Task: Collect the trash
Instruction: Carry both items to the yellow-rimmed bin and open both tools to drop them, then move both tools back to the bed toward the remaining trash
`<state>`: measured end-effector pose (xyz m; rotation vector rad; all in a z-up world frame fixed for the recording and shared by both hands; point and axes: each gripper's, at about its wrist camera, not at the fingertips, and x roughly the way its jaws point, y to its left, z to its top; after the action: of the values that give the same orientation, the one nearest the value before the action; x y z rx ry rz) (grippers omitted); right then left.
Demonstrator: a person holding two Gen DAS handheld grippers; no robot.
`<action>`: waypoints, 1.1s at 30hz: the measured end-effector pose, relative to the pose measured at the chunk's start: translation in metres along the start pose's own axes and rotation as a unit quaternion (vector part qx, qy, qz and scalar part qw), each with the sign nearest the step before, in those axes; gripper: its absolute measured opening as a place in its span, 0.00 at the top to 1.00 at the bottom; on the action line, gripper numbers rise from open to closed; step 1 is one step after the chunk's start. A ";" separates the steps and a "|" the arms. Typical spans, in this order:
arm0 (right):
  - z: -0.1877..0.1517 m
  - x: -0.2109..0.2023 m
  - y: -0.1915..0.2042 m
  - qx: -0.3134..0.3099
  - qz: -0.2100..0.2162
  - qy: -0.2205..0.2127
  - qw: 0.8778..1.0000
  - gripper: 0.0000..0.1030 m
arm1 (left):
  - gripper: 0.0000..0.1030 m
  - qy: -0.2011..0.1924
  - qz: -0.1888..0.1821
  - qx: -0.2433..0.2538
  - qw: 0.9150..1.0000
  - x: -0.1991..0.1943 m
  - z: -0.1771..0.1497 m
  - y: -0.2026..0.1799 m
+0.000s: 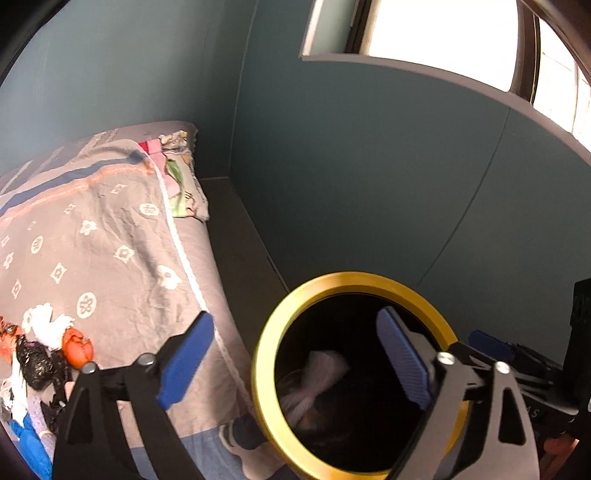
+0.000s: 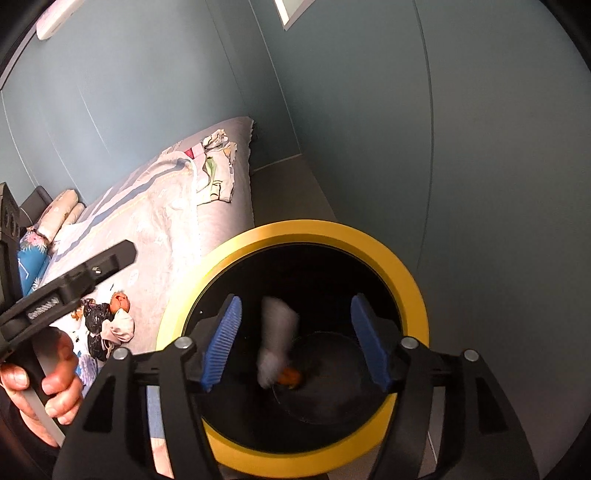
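— What is seen at the far left?

— A pile of trash [image 1: 48, 354] is spread on the grey patterned bedspread [image 1: 110, 240]: crumpled white tissue [image 1: 46, 323], black crinkled plastic scraps [image 1: 35, 360] and an orange crushed wrapper [image 1: 77, 349]. In the right wrist view the same heap [image 2: 105, 325] is found beside the left gripper's handle, which is held in a hand [image 2: 44, 384].

— And the grippers?

— The left gripper [image 1: 295, 363] is held with its blue-padded fingers [image 1: 184, 363] spread wide, nothing between them; one finger is over the bed edge, the other over the bin mouth. The right gripper [image 2: 297, 341] is likewise spread apart and empty, both pads [image 2: 223, 341] framed by the bin's opening.

— Where is the bin?

— The round black bin with a yellow rim [image 2: 410, 280] is set on the floor just beside the bed, below both grippers. Inside it a white crumpled tissue [image 1: 317, 384] is seen. In the right wrist view a blurred white piece [image 2: 277, 339] is caught within the opening, possibly falling, with something orange [image 2: 290, 376] at the bottom.

— Farther right?

— A blue-grey wall [image 1: 369, 166] is seen, with a bright window [image 1: 443, 33] above.
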<state>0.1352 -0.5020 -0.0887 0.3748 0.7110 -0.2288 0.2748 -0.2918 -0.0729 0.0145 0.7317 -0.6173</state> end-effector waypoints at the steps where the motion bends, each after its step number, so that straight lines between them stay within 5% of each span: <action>1: -0.001 -0.001 0.002 -0.001 0.000 0.000 1.000 0.38 | 0.10 -0.003 0.003 -0.001 1.000 -0.004 0.000 0.003; 15: 0.003 -0.038 0.070 -0.044 0.032 -0.031 0.998 0.26 | 0.08 -0.072 0.059 -0.044 0.995 -0.099 -0.001 0.063; 33: -0.008 -0.058 0.212 -0.146 0.116 -0.043 0.981 0.22 | 0.08 -0.120 0.174 -0.084 0.974 -0.190 -0.013 0.166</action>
<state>0.1579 -0.3013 -0.0010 0.1638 0.5989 0.0810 0.2455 -0.0528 0.0040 -0.0856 0.5265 -0.2161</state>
